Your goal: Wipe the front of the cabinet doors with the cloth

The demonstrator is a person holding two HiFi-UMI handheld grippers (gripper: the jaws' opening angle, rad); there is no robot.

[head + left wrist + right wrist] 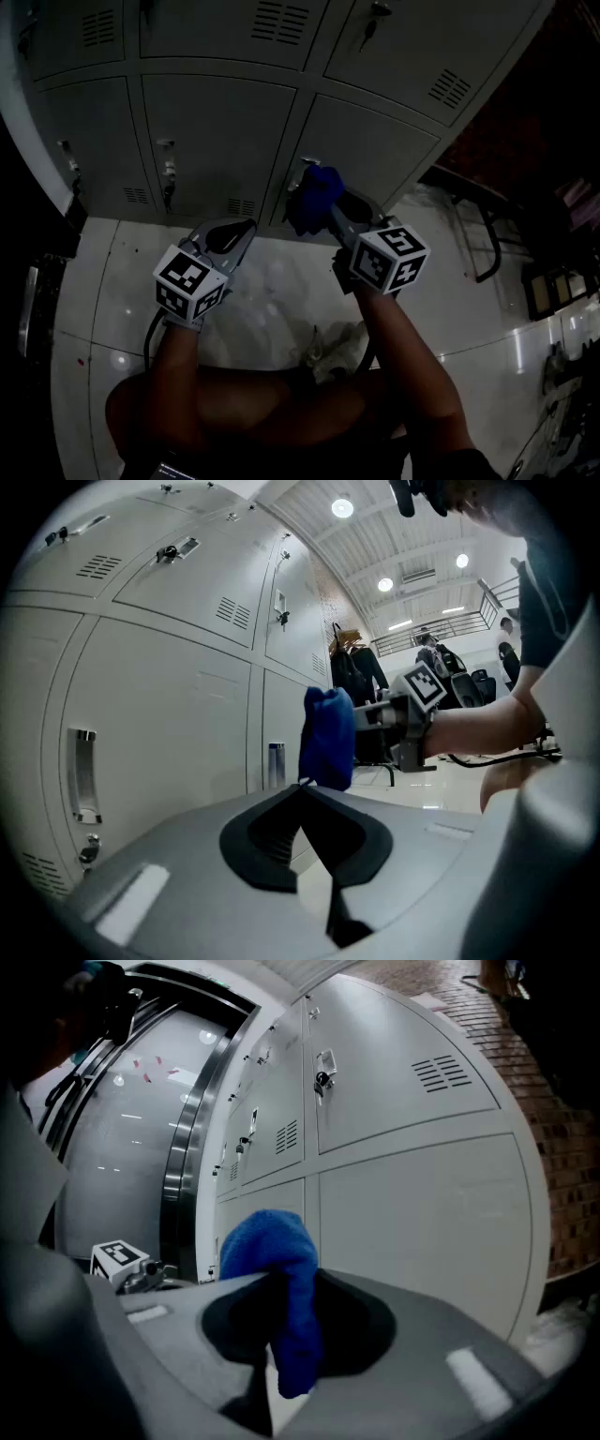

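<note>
While the right tongs [281, 1277] pinch the one blue cloth [266, 1237] by grey cabinet doors [216, 131], the left tongs [302, 787] sit pressed together over glossy floor [272, 281].

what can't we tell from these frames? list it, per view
1. Head view: whether the cloth touches the cabinet door; the cloth itself covers that spot.
2. Head view: the tips of the right gripper, buried in the cloth.
3. Any view: dust or wiped streaks on the doors; too fine, and the head view is too dark.
4. Head view: the upper doors, cut off by the top edge.
</note>
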